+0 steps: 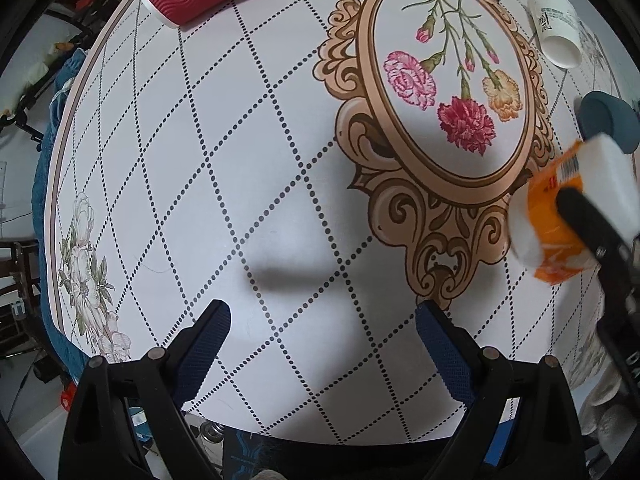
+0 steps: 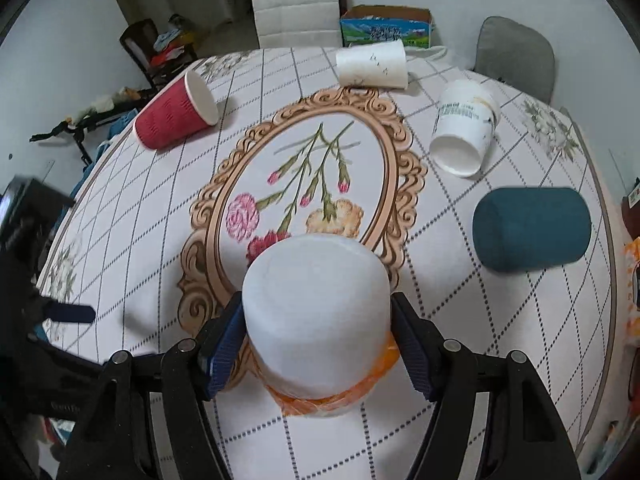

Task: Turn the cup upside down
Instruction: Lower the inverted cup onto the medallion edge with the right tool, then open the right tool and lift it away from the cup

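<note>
My right gripper (image 2: 316, 340) is shut on an orange and white cup (image 2: 316, 320), its white base toward the camera, held just above the table's near part. In the left wrist view the same cup (image 1: 556, 216) shows at the right edge, tilted, with a black finger of the right gripper (image 1: 580, 216) across it. My left gripper (image 1: 322, 336) is open and empty over the near edge of the table. Its blue pads stand wide apart with only tablecloth between them.
Lying on the round flowered tablecloth (image 2: 120, 240) are a red ribbed cup (image 2: 176, 116) at the far left, a white cup (image 2: 372, 65) at the back, a white labelled cup (image 2: 464, 132) at the right and a teal cup (image 2: 532, 229). Chairs stand behind the table.
</note>
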`<state>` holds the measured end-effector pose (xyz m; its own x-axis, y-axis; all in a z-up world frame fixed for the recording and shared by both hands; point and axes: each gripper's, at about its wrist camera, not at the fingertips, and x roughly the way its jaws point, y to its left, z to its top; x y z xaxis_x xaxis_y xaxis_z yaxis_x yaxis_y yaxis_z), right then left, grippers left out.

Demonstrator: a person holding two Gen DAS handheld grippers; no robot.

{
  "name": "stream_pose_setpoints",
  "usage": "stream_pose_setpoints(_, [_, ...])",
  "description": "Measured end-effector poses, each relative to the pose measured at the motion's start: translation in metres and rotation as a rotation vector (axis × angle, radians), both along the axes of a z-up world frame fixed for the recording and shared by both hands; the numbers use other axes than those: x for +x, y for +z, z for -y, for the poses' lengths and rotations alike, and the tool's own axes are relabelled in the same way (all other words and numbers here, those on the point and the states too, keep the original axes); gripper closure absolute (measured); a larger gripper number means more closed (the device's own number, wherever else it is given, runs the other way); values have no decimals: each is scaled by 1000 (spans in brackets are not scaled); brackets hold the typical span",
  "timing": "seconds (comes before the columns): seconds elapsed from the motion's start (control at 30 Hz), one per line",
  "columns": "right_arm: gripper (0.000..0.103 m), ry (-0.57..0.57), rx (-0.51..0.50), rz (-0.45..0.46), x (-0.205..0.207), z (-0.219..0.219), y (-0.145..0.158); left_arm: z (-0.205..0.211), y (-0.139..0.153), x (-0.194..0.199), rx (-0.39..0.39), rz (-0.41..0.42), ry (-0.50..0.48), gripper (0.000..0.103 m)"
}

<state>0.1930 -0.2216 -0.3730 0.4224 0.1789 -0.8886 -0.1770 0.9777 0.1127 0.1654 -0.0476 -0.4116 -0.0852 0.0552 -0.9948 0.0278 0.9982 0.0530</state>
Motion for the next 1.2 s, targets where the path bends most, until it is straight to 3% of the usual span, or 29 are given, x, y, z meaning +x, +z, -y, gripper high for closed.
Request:
stream_pose_setpoints(0.1, [29,4,-15,-31,-3,0,-1,4,12,-11,-3,24,2,8])
stream_pose_setpoints(0.2, [16,-12,-8,-58,-8,3,4,9,28,-12,-3,61,-3,8])
stream_pose_setpoints(0.4, [8,-118,-26,-100,-26,25,34,19,71,-22,1,158,-17,8])
stream_pose_setpoints(0.53, [6,-201,-94,-100,-45,43,60,23,101,-29,8,227,-14,8])
stream_pose_setpoints(0.63, [5,-243,-126,-82,-59,53,79,25,121,-34,17,279,-9,1])
stream_pose_setpoints(1.2, [4,-283,-137,109,-147,57,192,41,226,-95,-12,515,-56,1])
